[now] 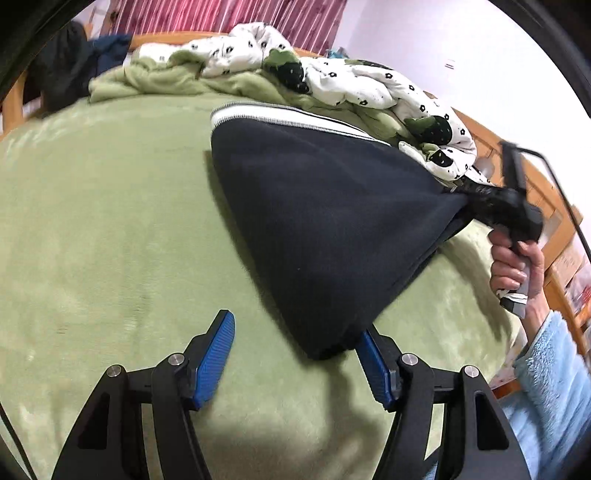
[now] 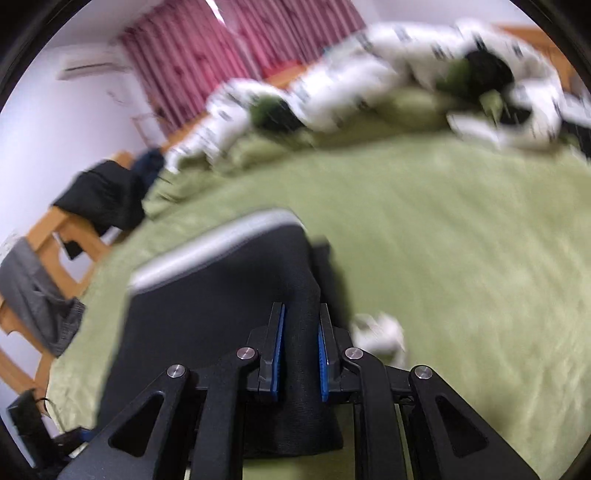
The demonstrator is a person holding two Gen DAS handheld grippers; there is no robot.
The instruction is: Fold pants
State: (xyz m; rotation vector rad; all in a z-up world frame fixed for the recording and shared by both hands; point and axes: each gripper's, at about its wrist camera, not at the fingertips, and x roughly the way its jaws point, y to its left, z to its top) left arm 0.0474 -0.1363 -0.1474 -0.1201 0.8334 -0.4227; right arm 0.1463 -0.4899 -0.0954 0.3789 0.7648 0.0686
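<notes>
Dark navy pants [image 1: 325, 229] with a white-striped waistband [image 1: 280, 120] lie partly lifted over the green bed. My left gripper [image 1: 295, 332] is open; the lower corner of the pants hangs just in front of its right finger [image 1: 373, 362], not clamped. My right gripper [image 1: 476, 201] is at the right of the left wrist view, shut on a bunched edge of the pants and pulling it up. In the blurred right wrist view the dark fabric [image 2: 301, 332] is pinched between the blue pads of my right gripper [image 2: 301, 314], with the waistband [image 2: 218, 247] beyond.
A green fleece blanket [image 1: 110, 221] covers the bed. A crumpled white quilt with black flowers [image 1: 332, 81] lies along the far edge. Dark clothes [image 2: 99, 195] and a grey garment [image 2: 33, 291] hang on the wooden frame. Red curtains [image 1: 229, 14] are behind.
</notes>
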